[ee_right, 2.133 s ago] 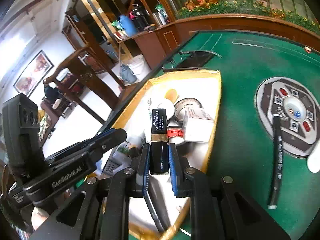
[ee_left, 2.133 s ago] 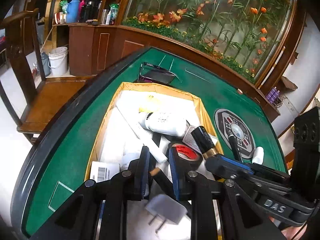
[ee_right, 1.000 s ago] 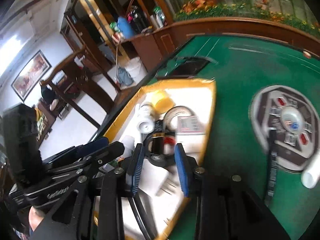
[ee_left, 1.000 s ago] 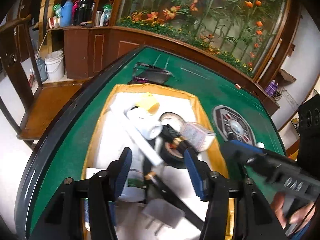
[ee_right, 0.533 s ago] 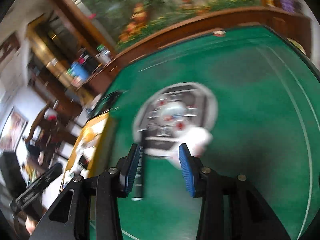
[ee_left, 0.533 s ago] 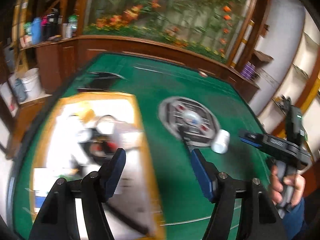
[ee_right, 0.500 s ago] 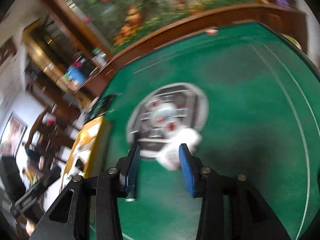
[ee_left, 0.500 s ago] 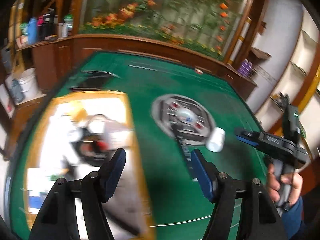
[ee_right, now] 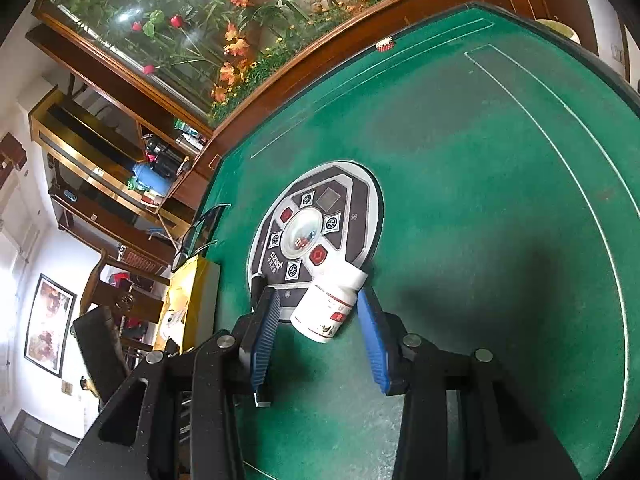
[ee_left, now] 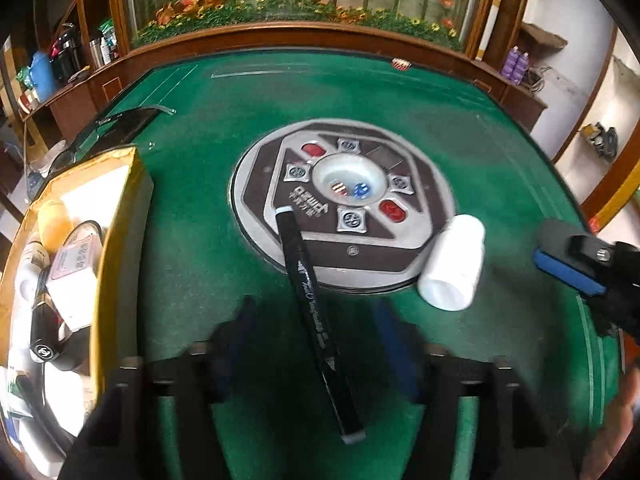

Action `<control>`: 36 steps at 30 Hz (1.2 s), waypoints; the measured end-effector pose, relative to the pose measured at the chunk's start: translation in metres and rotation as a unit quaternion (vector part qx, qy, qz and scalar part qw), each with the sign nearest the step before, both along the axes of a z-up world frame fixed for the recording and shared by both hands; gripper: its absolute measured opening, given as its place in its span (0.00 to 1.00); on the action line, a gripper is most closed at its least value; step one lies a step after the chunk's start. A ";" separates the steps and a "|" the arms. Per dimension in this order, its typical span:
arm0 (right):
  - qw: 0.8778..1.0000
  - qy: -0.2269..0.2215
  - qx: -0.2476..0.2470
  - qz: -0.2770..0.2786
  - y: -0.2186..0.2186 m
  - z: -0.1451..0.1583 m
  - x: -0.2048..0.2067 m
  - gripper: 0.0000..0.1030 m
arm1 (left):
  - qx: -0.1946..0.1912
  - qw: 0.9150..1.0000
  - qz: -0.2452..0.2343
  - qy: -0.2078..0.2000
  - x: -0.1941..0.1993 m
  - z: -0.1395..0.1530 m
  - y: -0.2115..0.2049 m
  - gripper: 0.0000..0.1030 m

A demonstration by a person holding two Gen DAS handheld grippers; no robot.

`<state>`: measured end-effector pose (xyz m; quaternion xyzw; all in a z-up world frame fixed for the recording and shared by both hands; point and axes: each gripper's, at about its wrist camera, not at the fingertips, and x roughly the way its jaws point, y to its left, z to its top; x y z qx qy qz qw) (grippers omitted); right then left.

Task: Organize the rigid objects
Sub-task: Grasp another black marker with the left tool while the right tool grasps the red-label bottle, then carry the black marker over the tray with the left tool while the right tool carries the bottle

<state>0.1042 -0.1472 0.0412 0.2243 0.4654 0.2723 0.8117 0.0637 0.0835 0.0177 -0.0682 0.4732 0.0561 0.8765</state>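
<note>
A black marker pen (ee_left: 310, 304) lies flat on a green felt counter (ee_left: 500, 160) in the left wrist view, its long axis running from the middle of the frame down toward the lower centre, slightly slanted to the right. Its upper end rests on the edge of a round grey dice panel (ee_left: 280, 160) set into the counter; its lower end, with a pale tip, reaches between the blurred fingers of the left gripper (ee_left: 314, 344), which stands wide apart and holds nothing. The pen has white lettering along its barrel. Just right of it, at the lower right rim of the panel, a white plastic bottle (ee_left: 452, 264) lies on its side, cap end pointing up and slightly right. In the right wrist view the same bottle (ee_right: 330, 304) sits in the lower centre, between the blue-padded fingers of the right gripper (ee_right: 318, 334), which is spread wide with gaps on both sides of the bottle; its cap points to the upper right, and its label shows red and dark markings. At the left edge of the left wrist view, a yellow-walled box (ee_left: 116, 220) holds a jumble of white containers, a black roll and small cartons.
</note>
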 end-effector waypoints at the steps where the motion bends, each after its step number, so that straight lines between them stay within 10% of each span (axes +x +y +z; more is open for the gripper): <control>1: 1.000 0.000 -0.003 -0.001 0.000 -0.001 0.000 0.39 | 0.005 1.000 -0.003 0.004 0.000 -0.004 -0.001 0.34; 7: 0.999 0.002 -0.036 0.009 0.013 -0.010 -0.001 0.39 | 0.034 0.999 -0.013 -0.012 -0.018 -0.008 -0.004 0.19; 24: 0.985 -0.023 -0.168 0.040 0.073 -0.024 0.014 0.38 | 0.047 0.998 -0.003 -0.029 -0.013 -0.011 -0.004 0.23; 36: 0.987 -0.052 -0.148 0.037 0.055 -0.013 0.004 0.38 | 0.076 0.995 0.004 -0.057 -0.022 -0.008 -0.016 0.14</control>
